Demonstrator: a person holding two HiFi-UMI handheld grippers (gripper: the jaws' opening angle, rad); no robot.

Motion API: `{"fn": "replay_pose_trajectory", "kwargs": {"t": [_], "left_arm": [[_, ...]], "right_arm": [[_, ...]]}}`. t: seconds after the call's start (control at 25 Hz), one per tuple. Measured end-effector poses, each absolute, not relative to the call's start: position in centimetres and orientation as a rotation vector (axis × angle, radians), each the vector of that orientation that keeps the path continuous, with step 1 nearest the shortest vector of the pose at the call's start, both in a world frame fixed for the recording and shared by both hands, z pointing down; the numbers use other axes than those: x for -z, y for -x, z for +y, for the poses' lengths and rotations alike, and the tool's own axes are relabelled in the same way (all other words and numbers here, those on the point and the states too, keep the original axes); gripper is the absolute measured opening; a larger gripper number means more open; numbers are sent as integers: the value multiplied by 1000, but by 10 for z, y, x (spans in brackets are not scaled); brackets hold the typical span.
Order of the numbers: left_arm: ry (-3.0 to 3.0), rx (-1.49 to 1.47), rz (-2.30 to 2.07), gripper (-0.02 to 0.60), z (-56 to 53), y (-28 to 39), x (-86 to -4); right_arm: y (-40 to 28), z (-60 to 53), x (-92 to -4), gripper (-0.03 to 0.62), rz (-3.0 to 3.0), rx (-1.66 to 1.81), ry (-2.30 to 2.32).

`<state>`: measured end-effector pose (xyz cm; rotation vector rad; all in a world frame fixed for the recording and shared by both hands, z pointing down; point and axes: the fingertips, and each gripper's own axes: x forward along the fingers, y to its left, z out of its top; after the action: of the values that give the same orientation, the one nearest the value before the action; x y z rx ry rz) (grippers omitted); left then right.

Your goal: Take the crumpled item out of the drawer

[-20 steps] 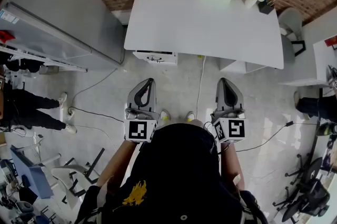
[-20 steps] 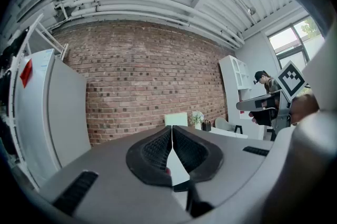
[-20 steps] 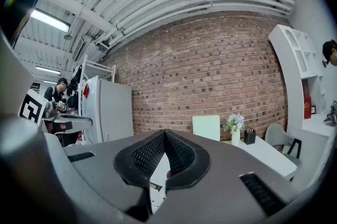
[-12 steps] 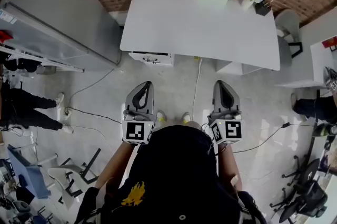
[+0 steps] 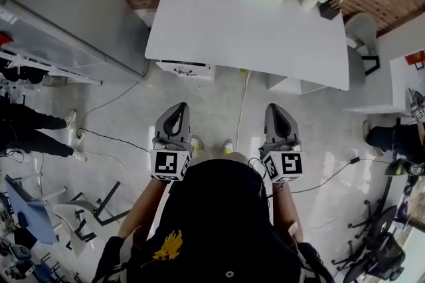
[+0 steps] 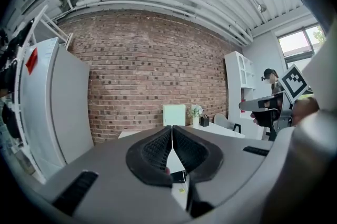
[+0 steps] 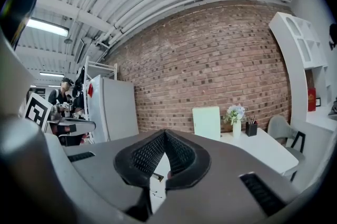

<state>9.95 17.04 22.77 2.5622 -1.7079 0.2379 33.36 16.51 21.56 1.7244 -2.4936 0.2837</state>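
Across floor (image 5: 216, 102) from table (image 5: 246, 36): left hand-held gripper (image 5: 180, 107), right hand-held gripper (image 5: 275, 108).

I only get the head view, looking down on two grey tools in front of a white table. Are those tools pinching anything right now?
Observer: No. In its own view the left tool has its jaws pressed together with nothing between them.
Operator: And the other one?
Observer: The right tool is the same in its view: jaws together and empty.
Operator: What's up above the table? My view only looks down.
Observer: White pipes run along the ceiling, just over the top of the brick wall.
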Motion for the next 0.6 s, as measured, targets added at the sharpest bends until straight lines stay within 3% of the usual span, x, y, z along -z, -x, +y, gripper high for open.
{"fn": "replay_pose_trajectory", "kwargs": {"t": [0.32, 0.6], "left_arm": [[-2475, -289, -1787, 21, 172, -98, -230], [-2409, -301, -1840, 23, 187, -58, -239]], "right_arm": [[-335, 154, -237, 26, -2562, -340, -1587], [-276, 142, -251, 26, -2634, -293, -1388]]}}
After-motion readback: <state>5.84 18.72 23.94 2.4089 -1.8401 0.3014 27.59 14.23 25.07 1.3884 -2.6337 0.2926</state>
